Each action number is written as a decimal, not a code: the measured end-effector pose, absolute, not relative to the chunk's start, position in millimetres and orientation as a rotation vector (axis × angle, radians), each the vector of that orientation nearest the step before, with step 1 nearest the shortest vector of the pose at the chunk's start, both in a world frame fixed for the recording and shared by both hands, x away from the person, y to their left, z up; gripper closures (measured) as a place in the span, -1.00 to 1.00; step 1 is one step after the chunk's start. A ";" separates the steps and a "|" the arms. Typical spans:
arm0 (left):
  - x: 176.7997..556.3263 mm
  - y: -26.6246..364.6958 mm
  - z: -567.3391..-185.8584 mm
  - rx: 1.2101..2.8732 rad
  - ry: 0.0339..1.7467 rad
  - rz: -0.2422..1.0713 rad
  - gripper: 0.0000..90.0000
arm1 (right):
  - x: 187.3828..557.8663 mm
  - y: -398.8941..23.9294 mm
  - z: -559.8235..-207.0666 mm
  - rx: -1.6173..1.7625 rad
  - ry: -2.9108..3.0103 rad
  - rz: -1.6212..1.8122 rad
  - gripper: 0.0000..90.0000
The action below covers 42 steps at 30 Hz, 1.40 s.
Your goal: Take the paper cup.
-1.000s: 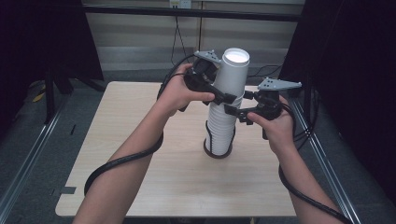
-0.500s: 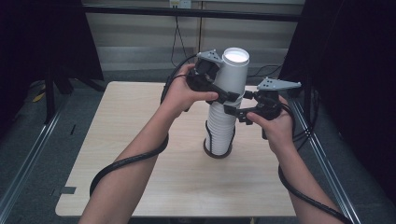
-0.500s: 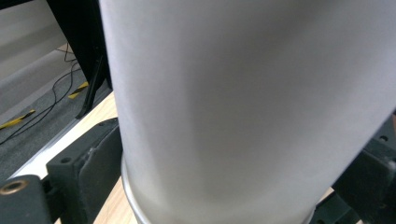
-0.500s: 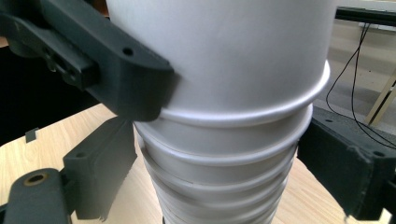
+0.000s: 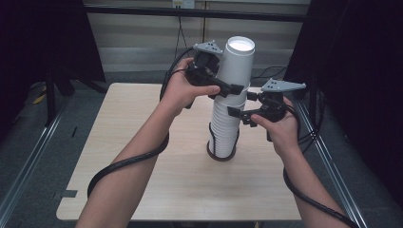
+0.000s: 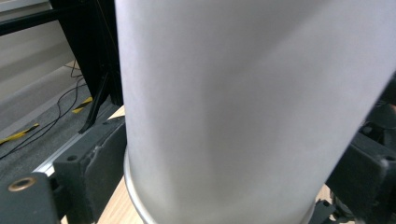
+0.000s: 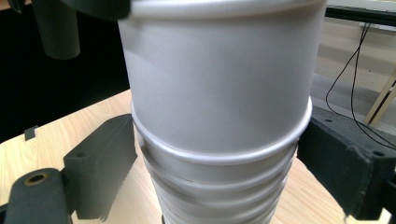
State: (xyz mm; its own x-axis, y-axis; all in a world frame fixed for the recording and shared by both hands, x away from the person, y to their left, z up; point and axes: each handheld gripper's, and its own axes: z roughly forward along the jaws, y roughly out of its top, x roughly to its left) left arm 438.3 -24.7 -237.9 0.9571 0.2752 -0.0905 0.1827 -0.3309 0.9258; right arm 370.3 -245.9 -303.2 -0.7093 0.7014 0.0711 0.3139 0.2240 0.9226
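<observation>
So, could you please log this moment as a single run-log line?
left hand-held gripper: shut on top cup | right hand-held gripper: shut on cup stack | stack: upright on table

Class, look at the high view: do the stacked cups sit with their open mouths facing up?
No: the top cup shows its closed flat base upward, and the stack widens downward toward the table.

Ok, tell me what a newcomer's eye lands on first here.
A tall stack of white paper cups stands upside down in the middle of the wooden table. The left tool is shut on the top cup, the right tool is shut on the stack just below. Black cables trail from both.
</observation>
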 end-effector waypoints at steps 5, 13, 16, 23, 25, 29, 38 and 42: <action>436.9 -24.1 -234.5 1.908 0.331 0.109 -0.79 | 370.0 -245.9 -303.6 0.938 2.140 1.482 -0.75; 438.7 -26.7 -245.0 1.915 0.341 0.086 -0.84 | 369.9 -246.2 -304.1 0.935 2.141 1.479 -0.75; 441.2 -28.2 -249.6 1.926 0.327 0.083 -0.87 | 369.8 -246.0 -304.3 0.936 2.142 1.479 -0.74; 440.6 -35.3 -253.0 1.949 0.304 0.107 -0.89 | 369.8 -246.1 -304.5 0.934 2.147 1.476 -0.74; 440.8 -36.6 -253.7 1.950 0.300 0.109 -0.92 | 370.0 -246.5 -305.1 0.933 2.151 1.461 -0.72; 440.2 -34.8 -252.8 1.929 0.302 0.113 -0.74 | 370.5 -247.6 -307.8 0.946 2.150 1.475 -0.72; 436.8 -27.8 -239.6 1.874 0.286 0.144 -0.70 | 370.4 -247.5 -308.7 0.942 2.155 1.471 -0.72; 436.3 -25.0 -233.1 1.852 0.297 0.147 -0.70 | 370.6 -246.6 -308.7 0.941 2.156 1.470 -0.72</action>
